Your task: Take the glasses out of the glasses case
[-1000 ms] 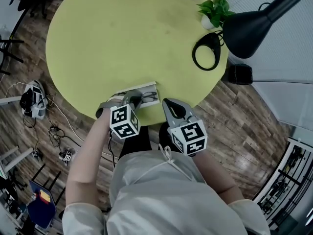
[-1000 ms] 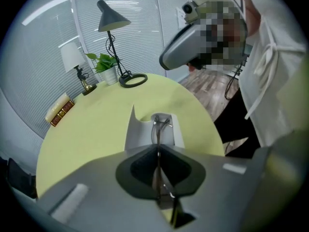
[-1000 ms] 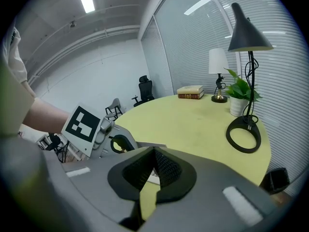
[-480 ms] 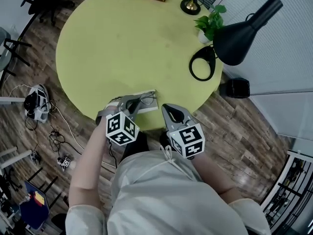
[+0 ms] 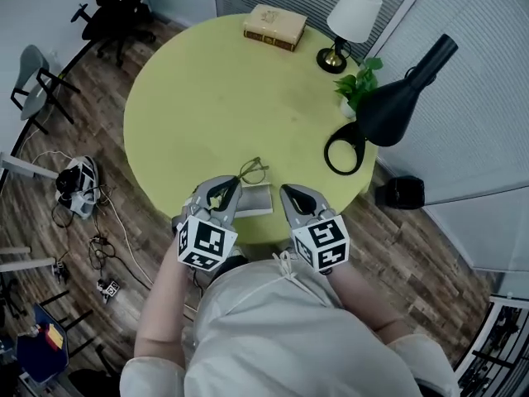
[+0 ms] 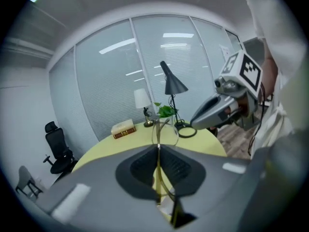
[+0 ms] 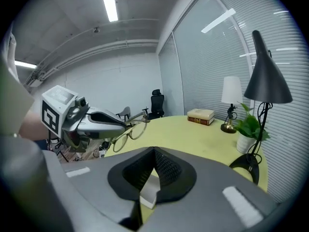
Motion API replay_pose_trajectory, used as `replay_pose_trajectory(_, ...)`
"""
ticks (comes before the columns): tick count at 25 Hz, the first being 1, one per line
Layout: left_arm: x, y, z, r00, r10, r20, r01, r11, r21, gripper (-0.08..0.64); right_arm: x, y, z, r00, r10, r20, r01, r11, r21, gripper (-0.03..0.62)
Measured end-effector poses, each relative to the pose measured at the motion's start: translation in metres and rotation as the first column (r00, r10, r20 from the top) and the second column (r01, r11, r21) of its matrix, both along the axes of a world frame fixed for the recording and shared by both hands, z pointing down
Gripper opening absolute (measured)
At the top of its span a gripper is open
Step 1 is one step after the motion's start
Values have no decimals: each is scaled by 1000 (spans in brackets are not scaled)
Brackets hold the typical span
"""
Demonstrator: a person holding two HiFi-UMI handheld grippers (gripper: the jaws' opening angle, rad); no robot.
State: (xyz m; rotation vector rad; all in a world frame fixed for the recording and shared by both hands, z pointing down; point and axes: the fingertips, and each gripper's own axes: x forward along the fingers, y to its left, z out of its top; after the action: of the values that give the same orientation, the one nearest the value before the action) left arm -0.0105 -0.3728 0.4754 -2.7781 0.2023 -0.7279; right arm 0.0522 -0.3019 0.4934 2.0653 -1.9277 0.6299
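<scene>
Thin-rimmed glasses hang just above the yellow round table, clear of the white glasses case that lies at the table's near edge. My left gripper is shut on one temple; in the left gripper view the temple runs up between the jaws to a lens. The right gripper view shows the glasses sticking out from the left gripper. My right gripper is shut and holds nothing, just right of the case, which shows beneath its jaws.
At the far side of the table are a book, a white-shaded lamp, a small plant and a black desk lamp with a ring base. Chairs and cables are on the floor to the left.
The left gripper has drawn the glasses up out of the case and toward the table's middle. The right gripper stays beside the case. The head view has tilted up.
</scene>
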Motion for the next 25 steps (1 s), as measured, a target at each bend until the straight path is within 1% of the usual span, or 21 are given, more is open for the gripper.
replay_pose_trajectory(2,-7,-7,-25,994,-71,-87,70,997,-15,15,2,-5,-13,1000,-6,-12,6,1000,27,0)
replay_pose_trajectory(3,-10,-12,-37,984,-111,-138,108,994,-23,16,3,-8,-19,1000,-7,-16,7,999,40,0)
replay_pose_trajectory(5,-17,-19,-59,956,-186,-228,181,983,-42,15,6,-11,-29,1000,-4,-17,5,998,66,0)
replay_pose_trajectory(7,-26,-24,-76,921,-256,-294,248,967,-65,15,7,-12,-39,1000,4,-12,-3,996,93,0)
replay_pose_trajectory(10,-41,-32,-96,855,-361,-372,348,932,-103,16,8,-15,-54,1000,11,-15,-9,991,137,0)
replay_pose_trajectory(12,-52,-36,-105,809,-423,-408,405,904,-134,15,8,-15,-62,1000,14,-19,-10,987,159,0)
replay_pose_trajectory(14,-62,-38,-111,773,-468,-429,440,882,-170,17,8,-14,-70,1000,18,-22,-14,984,175,0)
replay_pose_trajectory(16,-67,-40,-116,756,-488,-436,455,871,-186,17,9,-13,-76,999,29,-25,-23,981,191,0)
replay_pose_trajectory(20,-71,-44,-119,737,-511,-442,476,857,-197,16,18,-11,-86,996,81,-25,-74,974,216,0)
replay_pose_trajectory(22,-72,-45,-119,734,-517,-441,485,853,-191,17,20,-11,-88,995,92,-27,-84,973,214,0)
replay_pose_trajectory(25,-74,-46,-120,737,-517,-435,493,852,-176,17,18,-13,-90,995,86,-42,-76,976,206,0)
